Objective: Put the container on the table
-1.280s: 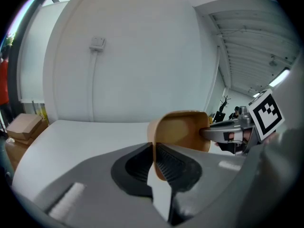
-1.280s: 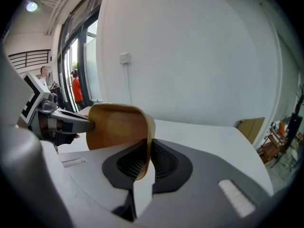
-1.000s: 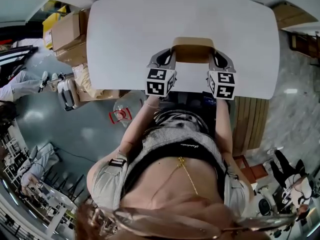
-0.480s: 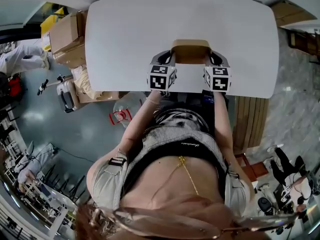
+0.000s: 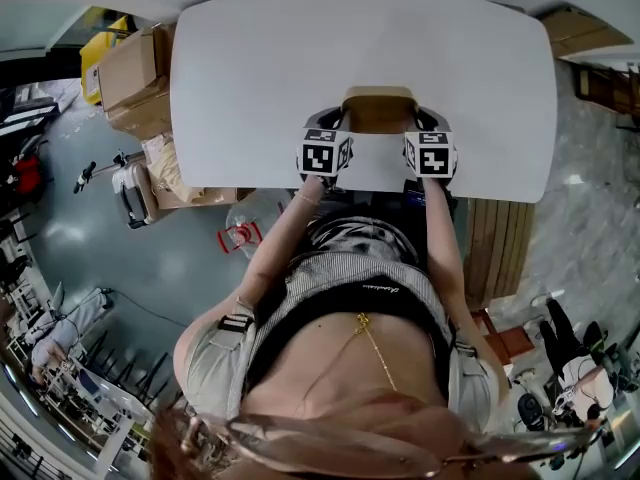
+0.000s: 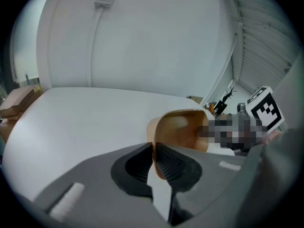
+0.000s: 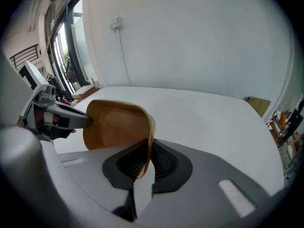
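the tan, rounded-square plastic container [image 5: 380, 106] is held over the near edge of the white oval table [image 5: 280, 58] — one gripper on each side. the left gripper [image 6: 153, 156] pinches its left wall and the right gripper [image 7: 148, 158] its right wall (jaws nearly together, only the thin rim between). whether the base touches the tabletop cannot be told.

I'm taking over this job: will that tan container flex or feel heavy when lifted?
The container is probably stiff: its thin rim shows no bending where the left claw and right claw pinch it. Likely light, since it looks empty. Smooth walls might slip.
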`<action>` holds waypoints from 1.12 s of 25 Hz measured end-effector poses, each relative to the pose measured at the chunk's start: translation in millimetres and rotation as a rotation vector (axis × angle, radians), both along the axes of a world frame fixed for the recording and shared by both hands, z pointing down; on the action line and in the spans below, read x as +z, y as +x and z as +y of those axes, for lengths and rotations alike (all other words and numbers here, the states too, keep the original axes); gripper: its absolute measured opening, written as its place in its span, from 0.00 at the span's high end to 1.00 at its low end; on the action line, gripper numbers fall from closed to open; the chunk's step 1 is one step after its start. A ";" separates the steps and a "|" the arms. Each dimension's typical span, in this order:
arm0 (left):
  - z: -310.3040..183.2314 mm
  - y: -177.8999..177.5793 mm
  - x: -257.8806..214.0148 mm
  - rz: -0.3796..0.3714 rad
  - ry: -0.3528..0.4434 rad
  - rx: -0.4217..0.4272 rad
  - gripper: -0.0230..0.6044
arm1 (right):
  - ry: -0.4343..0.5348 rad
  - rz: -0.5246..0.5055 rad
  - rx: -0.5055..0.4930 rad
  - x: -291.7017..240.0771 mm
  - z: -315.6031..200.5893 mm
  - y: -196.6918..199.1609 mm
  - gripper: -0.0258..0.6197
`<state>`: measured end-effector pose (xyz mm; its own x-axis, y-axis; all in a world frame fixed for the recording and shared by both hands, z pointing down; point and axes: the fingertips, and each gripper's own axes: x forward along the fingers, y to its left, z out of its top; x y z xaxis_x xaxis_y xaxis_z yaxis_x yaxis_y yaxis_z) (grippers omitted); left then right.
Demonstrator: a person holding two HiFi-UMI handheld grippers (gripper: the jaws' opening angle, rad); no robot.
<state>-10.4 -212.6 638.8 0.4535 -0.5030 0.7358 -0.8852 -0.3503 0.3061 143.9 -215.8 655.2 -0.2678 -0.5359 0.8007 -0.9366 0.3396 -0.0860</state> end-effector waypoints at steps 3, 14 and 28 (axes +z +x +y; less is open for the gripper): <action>-1.1 -1.4 8.1 0.001 -0.024 -0.003 0.93 | -0.023 0.004 -0.001 8.7 -1.1 -1.0 0.89; -10.5 0.4 25.7 -0.002 -0.069 -0.008 0.93 | -0.083 0.010 -0.008 28.9 -9.1 0.3 0.89; -32.8 -1.4 44.9 0.002 -0.092 -0.030 0.91 | -0.112 0.021 -0.006 50.6 -26.8 -2.0 0.88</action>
